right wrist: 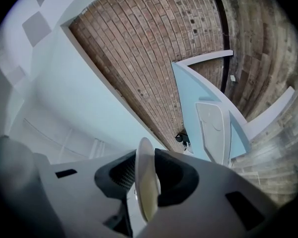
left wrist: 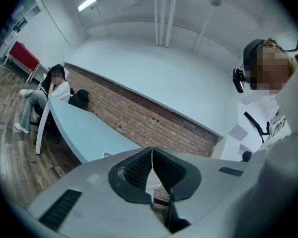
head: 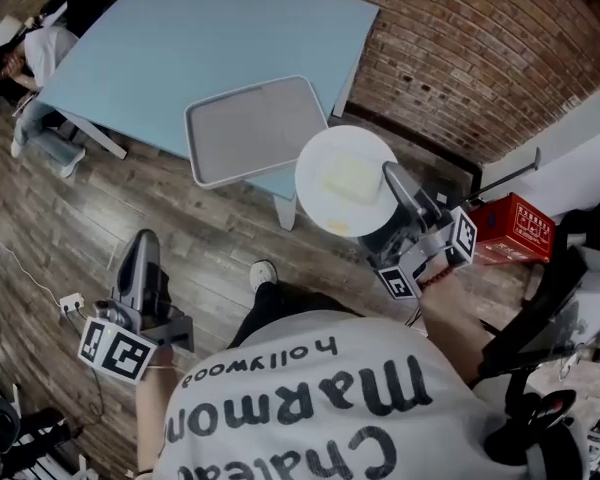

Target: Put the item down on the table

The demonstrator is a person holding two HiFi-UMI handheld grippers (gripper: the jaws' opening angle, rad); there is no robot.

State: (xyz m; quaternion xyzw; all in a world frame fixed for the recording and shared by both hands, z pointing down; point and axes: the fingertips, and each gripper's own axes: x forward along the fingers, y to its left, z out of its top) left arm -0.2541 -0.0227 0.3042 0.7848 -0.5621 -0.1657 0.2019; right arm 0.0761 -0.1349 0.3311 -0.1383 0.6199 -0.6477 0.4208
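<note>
- Head view: the right tool (head: 393,176) is clamped on the rim of a white plate (head: 325,163), at its right side.
- The plate is held level in the air, by the near corner of the pale blue worktop (head: 180,38) and just beside a grey tray (head: 255,128) lying there. It is not yet set down.
- Only this view shows the plate's top: a pale yellow block (head: 351,178) lies in the middle.
- Right gripper view: the plate (right wrist: 145,182) shows edge-on, pinched between the two jaws of the right tool (right wrist: 144,175). The tray (right wrist: 216,128) and worktop (right wrist: 188,93) are beyond it, in front of a brick wall (right wrist: 149,48).
- Left gripper view: the left tool (left wrist: 152,155) has its jaws pressed together, with nothing between them.
- In the head view the left tool (head: 143,243) hangs low over the wood floor (head: 210,238), well apart from the plate.
- A person (head: 30,58) sits at the worktop's far end; the left gripper view shows them too (left wrist: 54,90).
- A red box (head: 515,226) stands on the floor to the right.
</note>
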